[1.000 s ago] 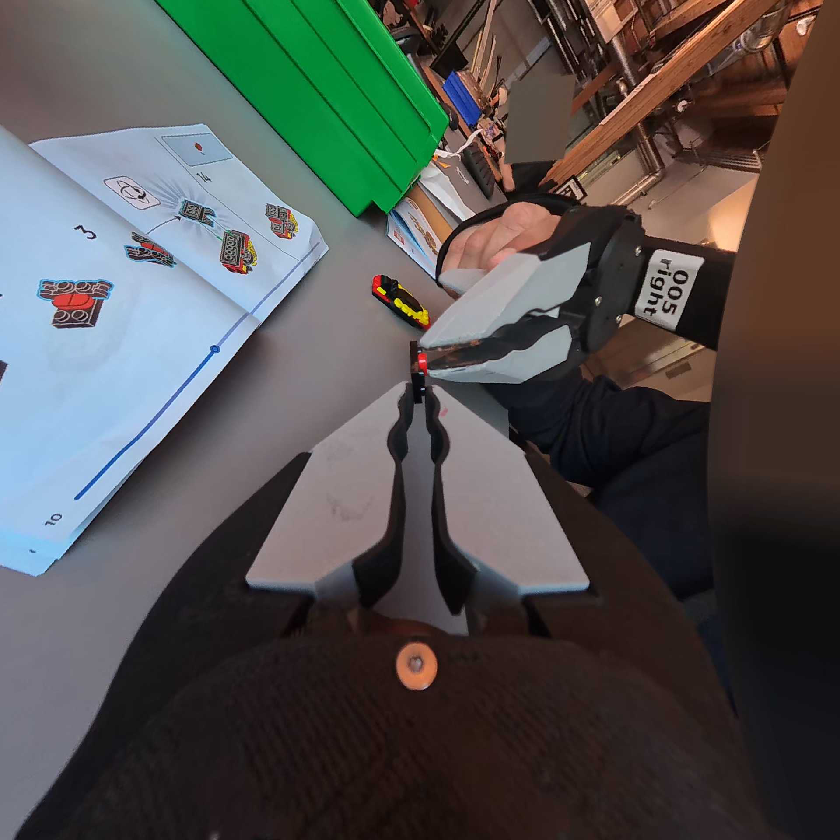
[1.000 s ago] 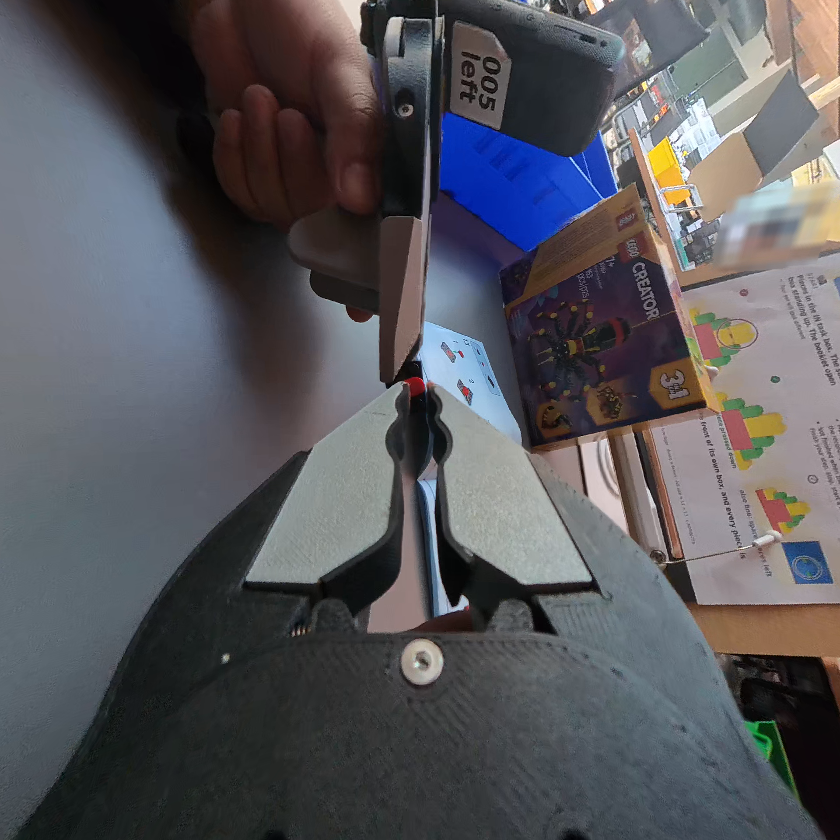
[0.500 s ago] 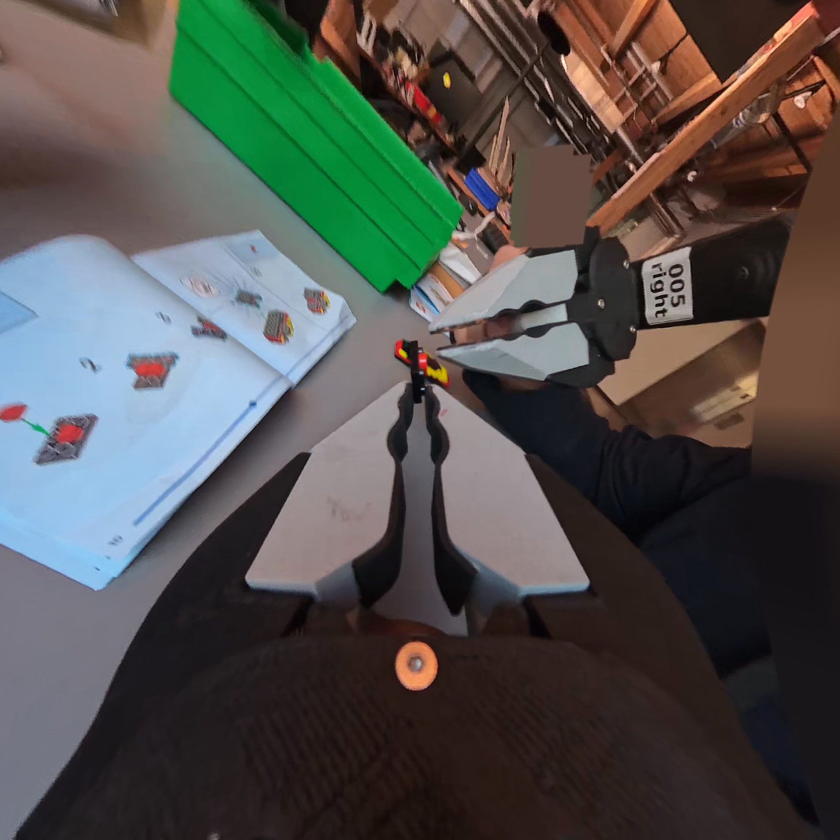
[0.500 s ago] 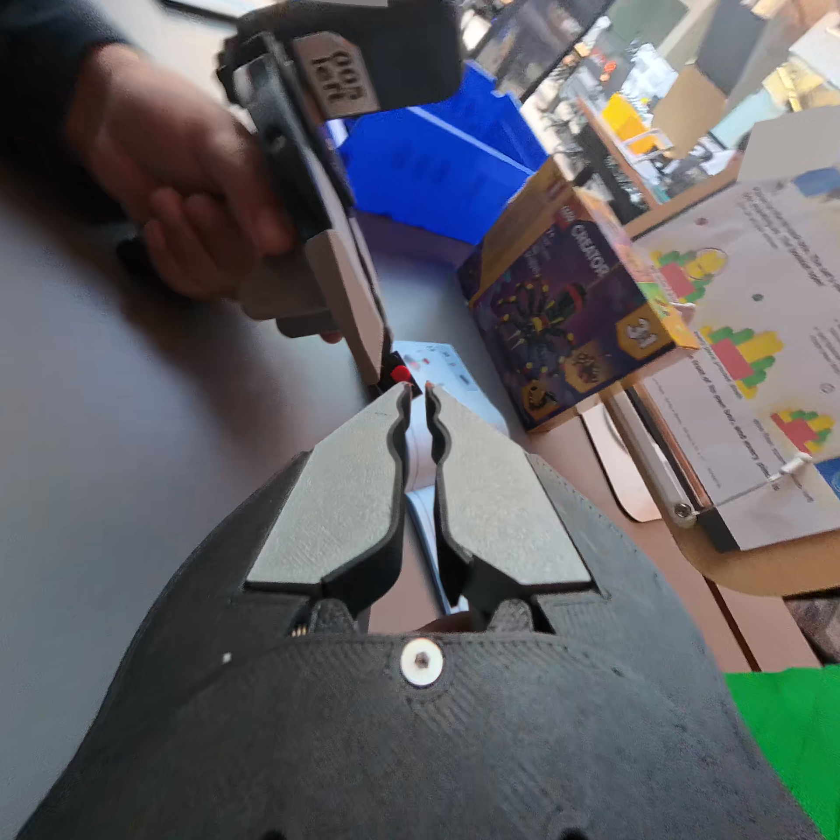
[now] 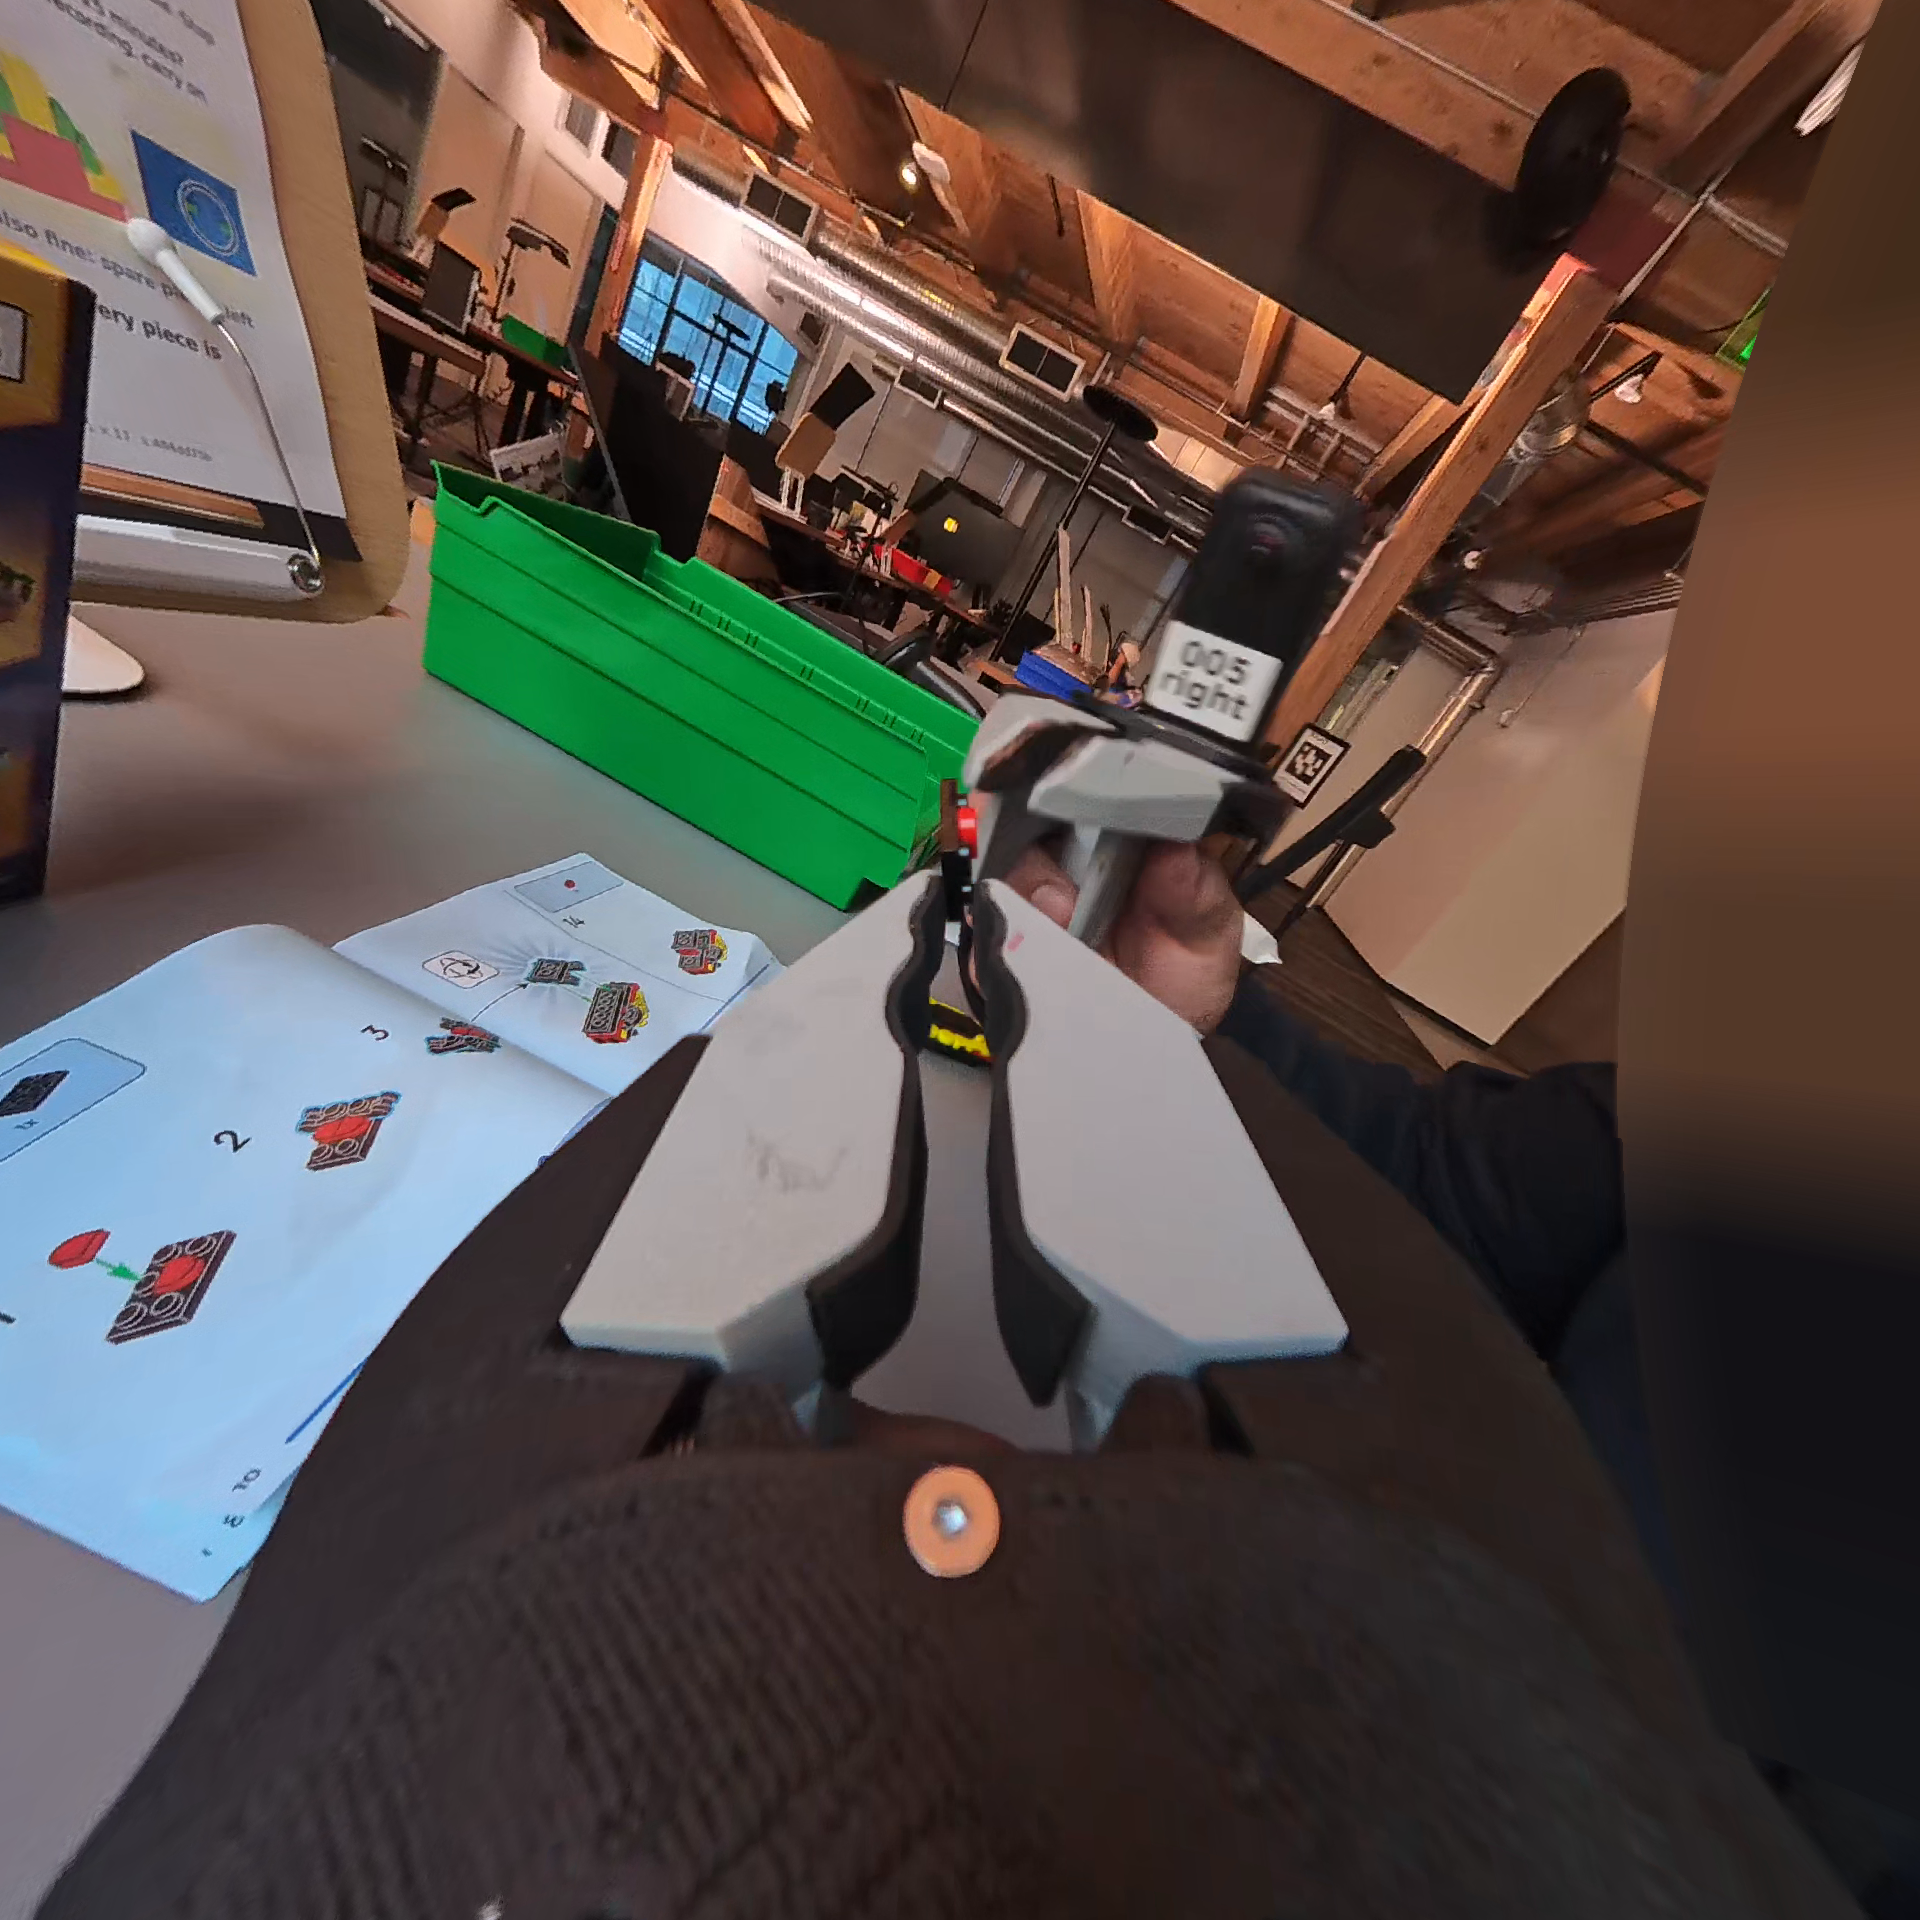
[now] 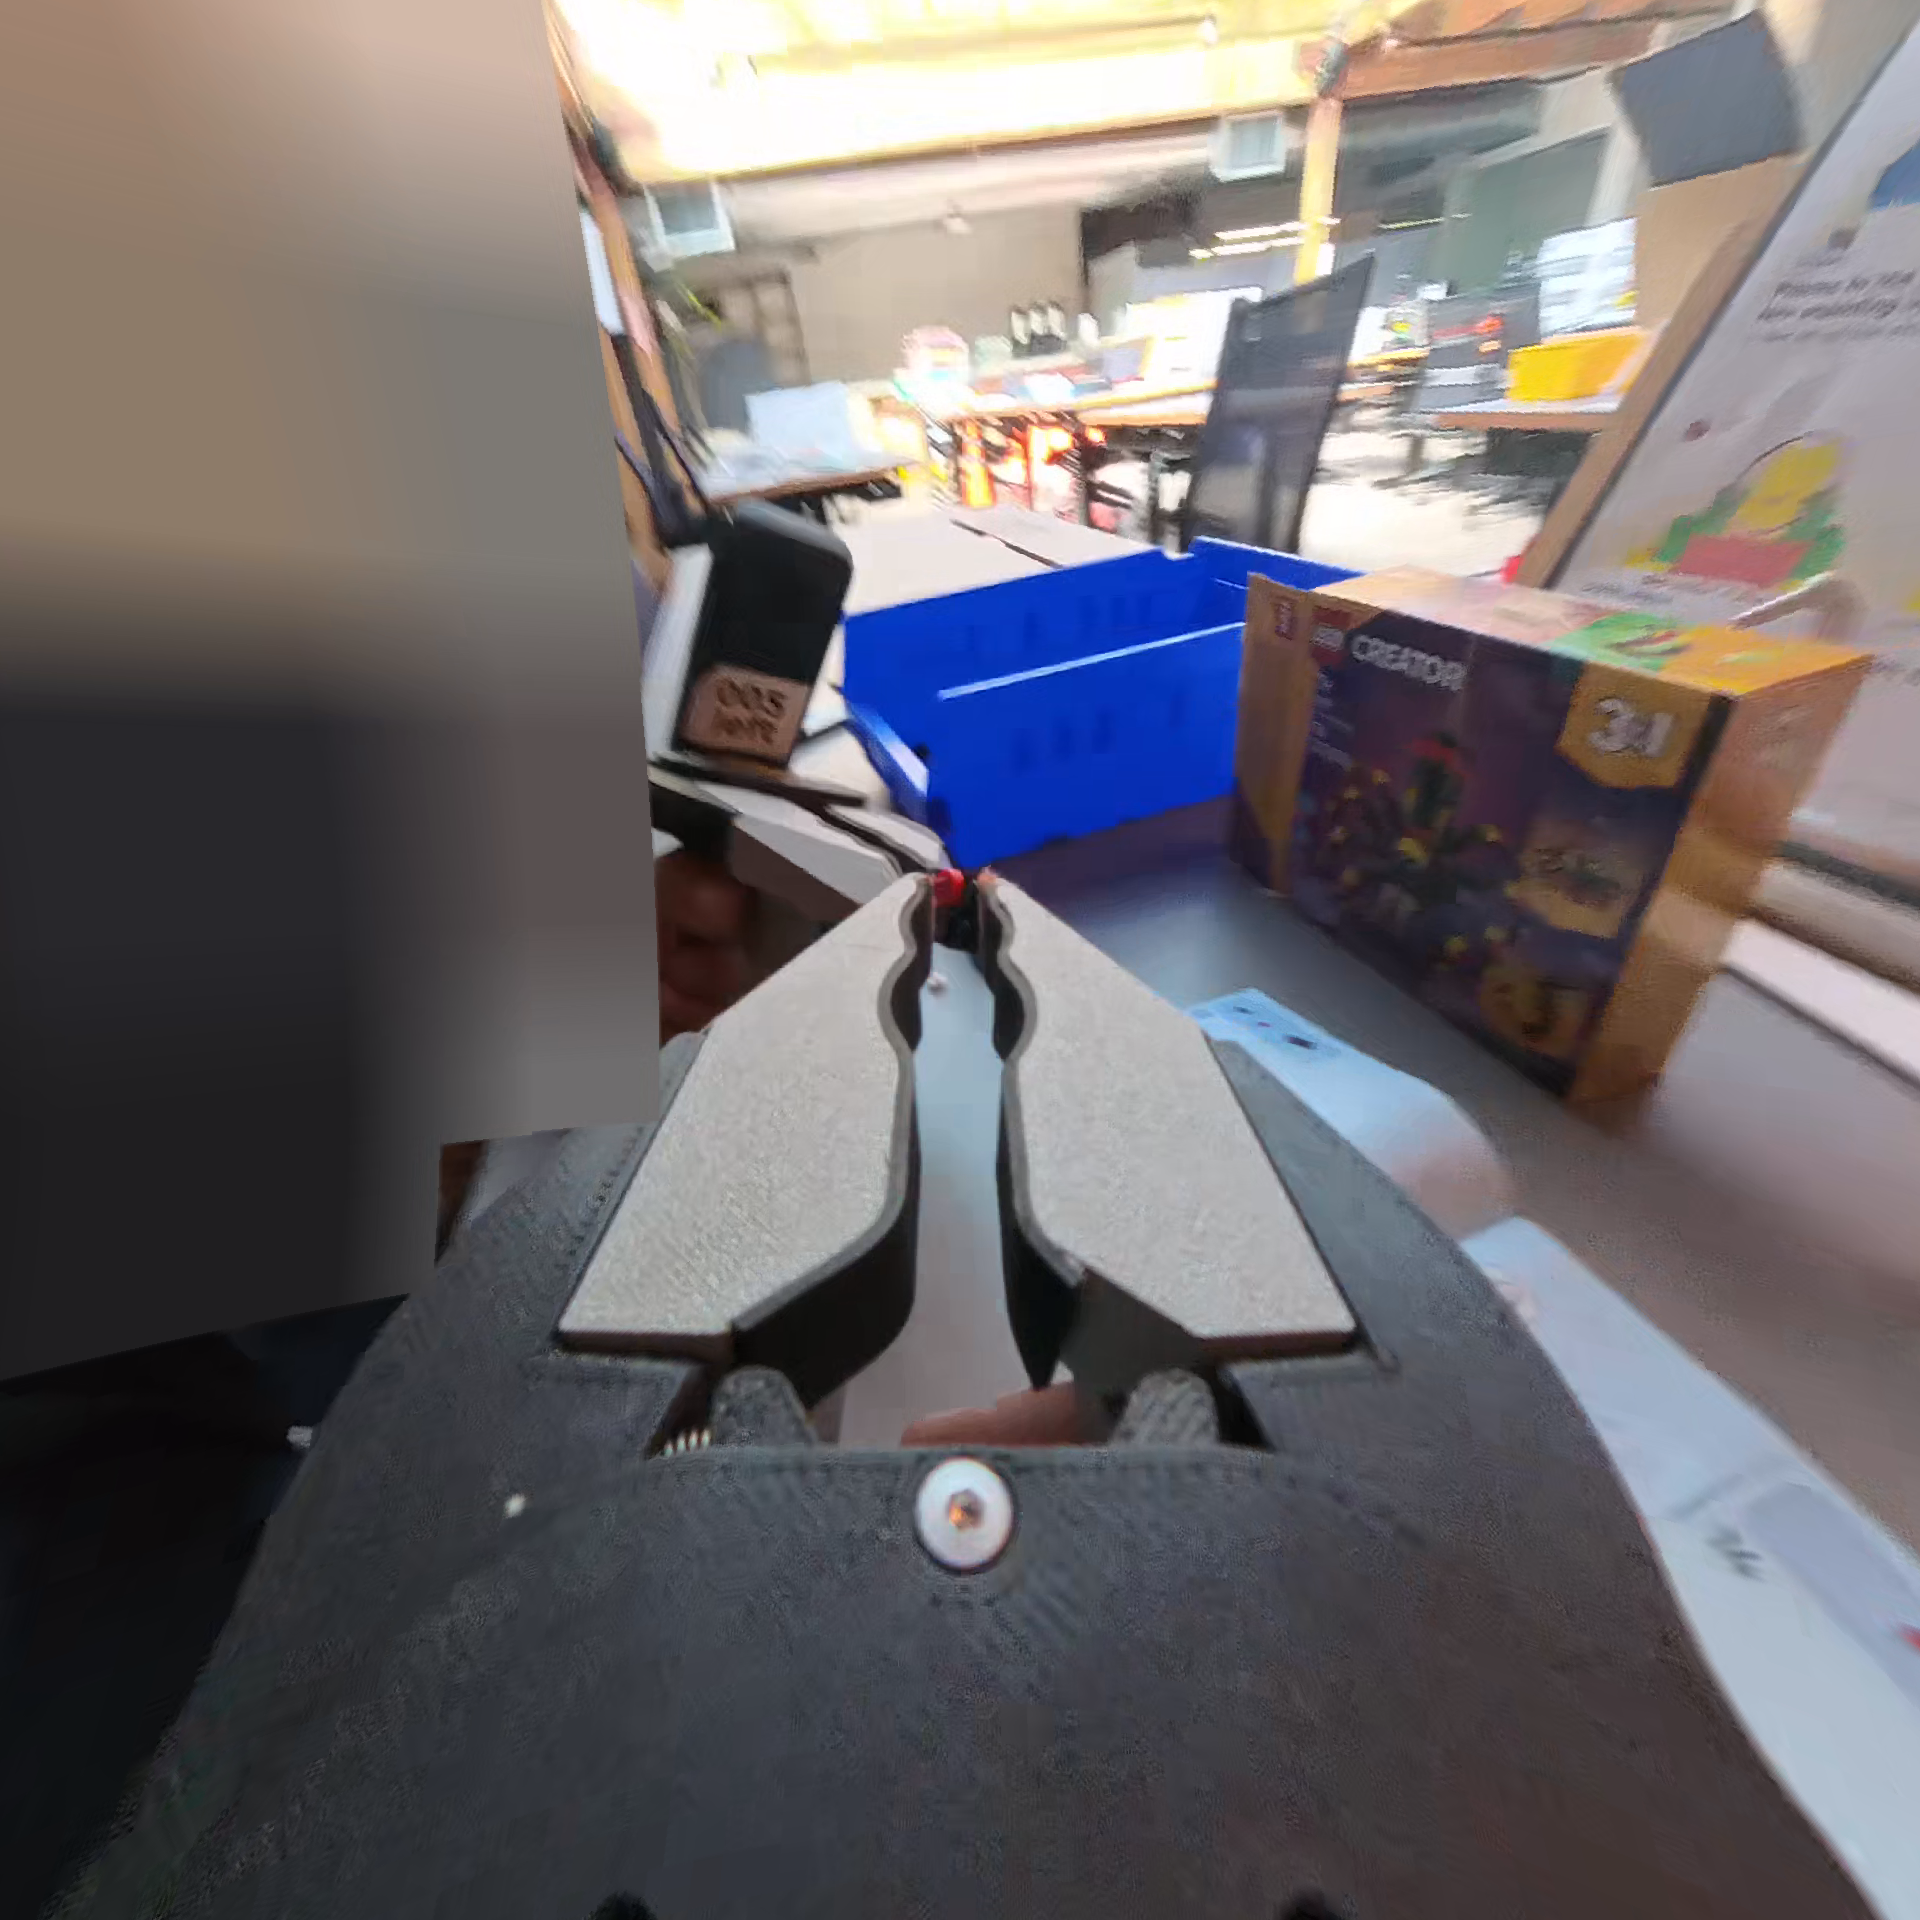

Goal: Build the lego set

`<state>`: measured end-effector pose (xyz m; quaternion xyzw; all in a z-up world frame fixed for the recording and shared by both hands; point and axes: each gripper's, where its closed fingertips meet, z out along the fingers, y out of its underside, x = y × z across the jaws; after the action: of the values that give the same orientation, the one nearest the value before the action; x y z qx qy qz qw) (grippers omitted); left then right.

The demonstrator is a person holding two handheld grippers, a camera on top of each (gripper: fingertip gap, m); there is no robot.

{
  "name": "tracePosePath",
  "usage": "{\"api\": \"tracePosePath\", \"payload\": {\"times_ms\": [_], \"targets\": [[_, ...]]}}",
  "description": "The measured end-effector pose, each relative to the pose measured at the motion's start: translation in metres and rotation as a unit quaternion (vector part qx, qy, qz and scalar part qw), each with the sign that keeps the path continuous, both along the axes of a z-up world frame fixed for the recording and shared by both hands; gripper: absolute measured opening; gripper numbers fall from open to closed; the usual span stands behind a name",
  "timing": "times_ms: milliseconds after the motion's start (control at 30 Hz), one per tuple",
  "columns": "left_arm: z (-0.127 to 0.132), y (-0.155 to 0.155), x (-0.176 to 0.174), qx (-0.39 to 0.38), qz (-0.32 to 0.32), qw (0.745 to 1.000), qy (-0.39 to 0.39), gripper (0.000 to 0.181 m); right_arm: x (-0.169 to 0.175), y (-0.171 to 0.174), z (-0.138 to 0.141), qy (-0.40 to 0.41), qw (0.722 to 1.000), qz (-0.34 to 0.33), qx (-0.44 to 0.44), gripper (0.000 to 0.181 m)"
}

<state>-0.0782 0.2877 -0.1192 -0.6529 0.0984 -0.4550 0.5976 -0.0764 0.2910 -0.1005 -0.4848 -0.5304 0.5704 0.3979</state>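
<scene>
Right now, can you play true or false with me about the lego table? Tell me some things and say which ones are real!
1. The instruction booklet lies open on the table. True.
2. The long bin behind the booklet is red. False: it is green.
3. The left gripper pinches a small dark and red lego piece at its tips. True.
4. The right gripper is far away from the left one. False: their tips meet at the little piece.
5. The lego box stands beside a blue bin. True.
6. The blue bin is full of bricks. False: the part that shows looks empty.
</scene>
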Motion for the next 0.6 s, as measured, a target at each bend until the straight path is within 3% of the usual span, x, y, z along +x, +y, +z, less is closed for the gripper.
{"api": "tracePosePath", "payload": {"times_ms": [67, 267, 600], "targets": [[0.002, -0.001, 0.001, 0.003, -0.006, 1.0, -0.006, 0.002, 0.002, 0.005, -0.001, -0.007, 0.998, 0.024, -0.065, 0.009], [0.004, -0.004, 0.008, 0.018, -0.019, 1.0, -0.003, 0.002, -0.001, -0.005, -0.009, -0.026, 0.994, 0.062, -0.085, 0.004], [0.008, -0.004, 0.008, 0.038, -0.007, 0.999, 0.004, 0.001, 0.0, -0.005, -0.003, -0.001, 0.971, 0.117, -0.209, 0.002]]}}
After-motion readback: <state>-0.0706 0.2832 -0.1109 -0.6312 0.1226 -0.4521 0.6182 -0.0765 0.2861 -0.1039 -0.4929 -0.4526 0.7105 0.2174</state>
